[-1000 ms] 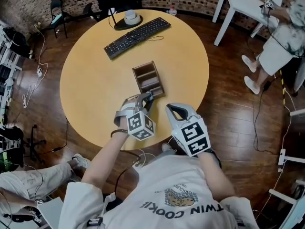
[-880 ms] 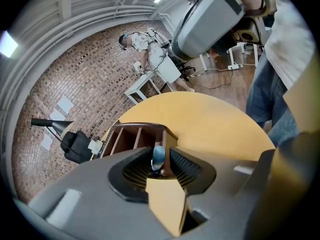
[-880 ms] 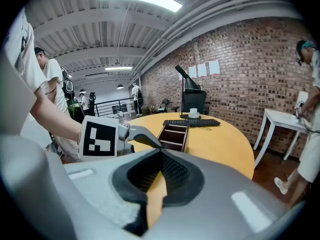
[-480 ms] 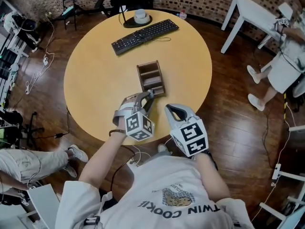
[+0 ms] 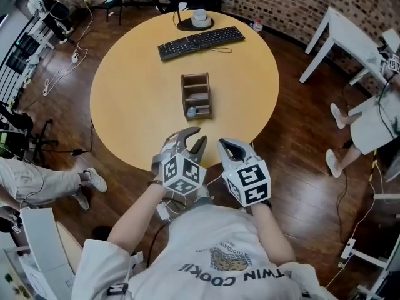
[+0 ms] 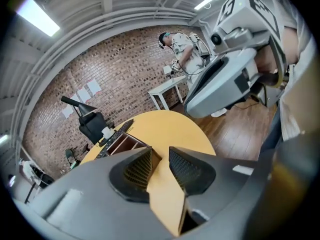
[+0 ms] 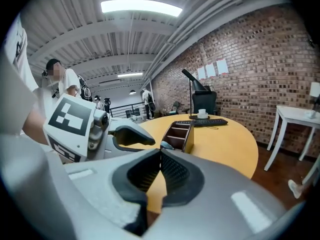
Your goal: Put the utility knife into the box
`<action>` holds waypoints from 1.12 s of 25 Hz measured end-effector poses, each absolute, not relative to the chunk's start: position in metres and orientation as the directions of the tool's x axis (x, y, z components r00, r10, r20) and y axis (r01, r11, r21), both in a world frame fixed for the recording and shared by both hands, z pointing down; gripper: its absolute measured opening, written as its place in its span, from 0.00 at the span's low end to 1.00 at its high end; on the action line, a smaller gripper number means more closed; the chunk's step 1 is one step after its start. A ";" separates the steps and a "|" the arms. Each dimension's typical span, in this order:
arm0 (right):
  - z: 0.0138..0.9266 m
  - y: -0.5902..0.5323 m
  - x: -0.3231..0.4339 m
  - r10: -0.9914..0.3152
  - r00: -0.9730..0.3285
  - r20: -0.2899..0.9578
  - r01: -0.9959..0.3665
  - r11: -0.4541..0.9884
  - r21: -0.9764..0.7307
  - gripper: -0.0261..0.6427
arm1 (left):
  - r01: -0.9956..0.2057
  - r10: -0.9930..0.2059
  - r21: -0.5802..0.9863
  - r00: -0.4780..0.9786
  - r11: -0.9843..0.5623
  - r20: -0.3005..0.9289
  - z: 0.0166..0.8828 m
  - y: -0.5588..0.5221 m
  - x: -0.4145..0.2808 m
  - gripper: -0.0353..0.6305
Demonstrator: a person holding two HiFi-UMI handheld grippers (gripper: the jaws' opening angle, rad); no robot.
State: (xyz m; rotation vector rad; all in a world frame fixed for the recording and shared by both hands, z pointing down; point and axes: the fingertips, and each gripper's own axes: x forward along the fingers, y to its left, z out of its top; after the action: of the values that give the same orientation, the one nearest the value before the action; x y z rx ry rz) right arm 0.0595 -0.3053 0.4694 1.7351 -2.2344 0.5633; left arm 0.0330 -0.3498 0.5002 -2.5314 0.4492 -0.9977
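Note:
The brown wooden box (image 5: 195, 92) with its compartments stands in the middle of the round table (image 5: 131, 99). The utility knife (image 5: 192, 112), grey-blue, lies in the compartment closest to me. My left gripper (image 5: 195, 137) hovers over the table's near edge, short of the box. Its jaws are apart and closing, with nothing between them (image 6: 160, 156). My right gripper (image 5: 222, 144) is beside it on the right, shut and empty (image 7: 160, 156). The right gripper view shows the box (image 7: 183, 133) with the knife's tip (image 7: 166, 145) at its near end.
A black keyboard (image 5: 201, 42) and a white cup on a black base (image 5: 199, 19) sit at the table's far side. A white table (image 5: 350, 36) and a person (image 5: 375, 120) are to the right, and a seated person's leg (image 5: 37, 180) to the left.
My left gripper has drawn back from the box's near end to the table's edge, and the knife now shows in the box. The right gripper has barely moved.

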 end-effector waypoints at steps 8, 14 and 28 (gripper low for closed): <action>0.463 -0.261 0.079 -0.868 -0.311 0.387 -0.949 0.265 -0.169 0.04 | -0.314 -0.475 -0.372 0.715 -0.873 0.513 0.474 -0.292 0.051 0.16; 0.460 -0.227 0.089 -0.863 -0.363 0.351 -0.931 0.318 -0.181 0.04 | -0.433 -0.534 -0.313 0.704 -0.845 0.468 0.461 -0.251 0.058 0.13; 0.438 -0.140 0.087 -0.817 -0.532 0.221 -0.835 0.464 -0.295 0.04 | -0.649 -0.656 -0.184 0.629 -0.739 0.416 0.449 -0.147 0.053 0.08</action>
State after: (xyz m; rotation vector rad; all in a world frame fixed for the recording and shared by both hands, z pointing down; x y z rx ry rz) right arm 0.0868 -0.1402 0.4379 1.4950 -2.6458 0.5764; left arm 0.0532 -0.1466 0.4490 -2.8208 1.1297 -0.7306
